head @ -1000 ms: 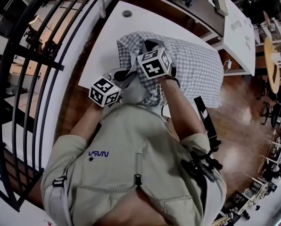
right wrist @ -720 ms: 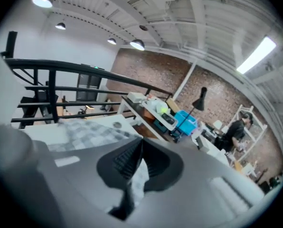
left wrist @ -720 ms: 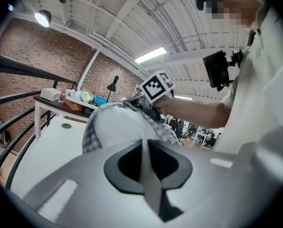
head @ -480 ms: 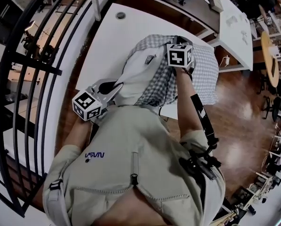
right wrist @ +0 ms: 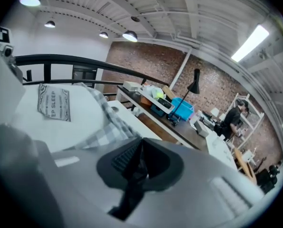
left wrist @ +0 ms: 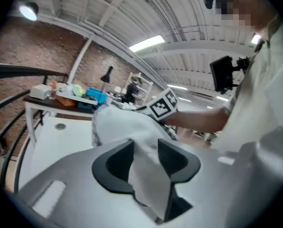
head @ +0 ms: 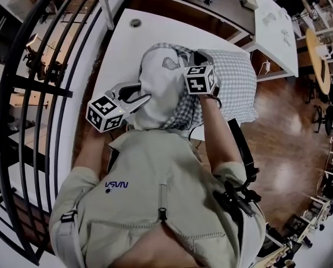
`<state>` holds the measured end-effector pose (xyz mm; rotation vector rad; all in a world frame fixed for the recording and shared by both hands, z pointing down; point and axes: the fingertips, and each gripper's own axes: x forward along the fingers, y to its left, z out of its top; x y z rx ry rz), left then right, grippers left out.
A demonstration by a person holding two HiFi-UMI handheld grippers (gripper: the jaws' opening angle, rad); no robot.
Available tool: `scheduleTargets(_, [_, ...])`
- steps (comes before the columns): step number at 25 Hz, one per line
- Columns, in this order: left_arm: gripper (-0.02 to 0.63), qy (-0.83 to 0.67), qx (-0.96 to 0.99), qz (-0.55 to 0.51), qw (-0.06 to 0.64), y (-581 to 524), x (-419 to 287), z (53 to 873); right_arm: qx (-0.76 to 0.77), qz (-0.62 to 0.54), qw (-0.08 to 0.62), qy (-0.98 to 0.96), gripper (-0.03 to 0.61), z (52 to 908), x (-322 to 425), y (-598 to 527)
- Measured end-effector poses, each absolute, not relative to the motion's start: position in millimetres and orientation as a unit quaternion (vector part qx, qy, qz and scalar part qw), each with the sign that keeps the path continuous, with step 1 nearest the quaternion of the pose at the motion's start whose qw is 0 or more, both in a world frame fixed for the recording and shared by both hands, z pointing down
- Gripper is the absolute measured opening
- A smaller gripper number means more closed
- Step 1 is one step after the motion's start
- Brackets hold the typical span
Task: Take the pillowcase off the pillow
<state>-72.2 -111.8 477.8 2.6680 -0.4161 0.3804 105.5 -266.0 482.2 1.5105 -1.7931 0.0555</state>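
Left tool has just been opening; its jaws stand apart with a fold of the white pillow loose between them. Right tool is clamped on the checked pillowcase, bunched partway down the pillow, both on the white counter
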Motion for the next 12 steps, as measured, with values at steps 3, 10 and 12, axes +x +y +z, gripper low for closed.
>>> scheduleTargets(3, [0.244,-0.013,0.949,0.233,0.212,-70,-83,498,0.587,0.025,0.382,-0.713,0.006,483,100,-261])
scheduleTargets(10, [0.146,-0.148,0.963,0.146,0.174,-140,-132,443,0.561,0.020,0.382,-0.735,0.006,486,80,-251])
scheduleTargets(12, [0.171,-0.206,0.954,0.131,0.176,-170,-114,442,0.559,0.021,0.379,-0.737,0.006,485,79,-249])
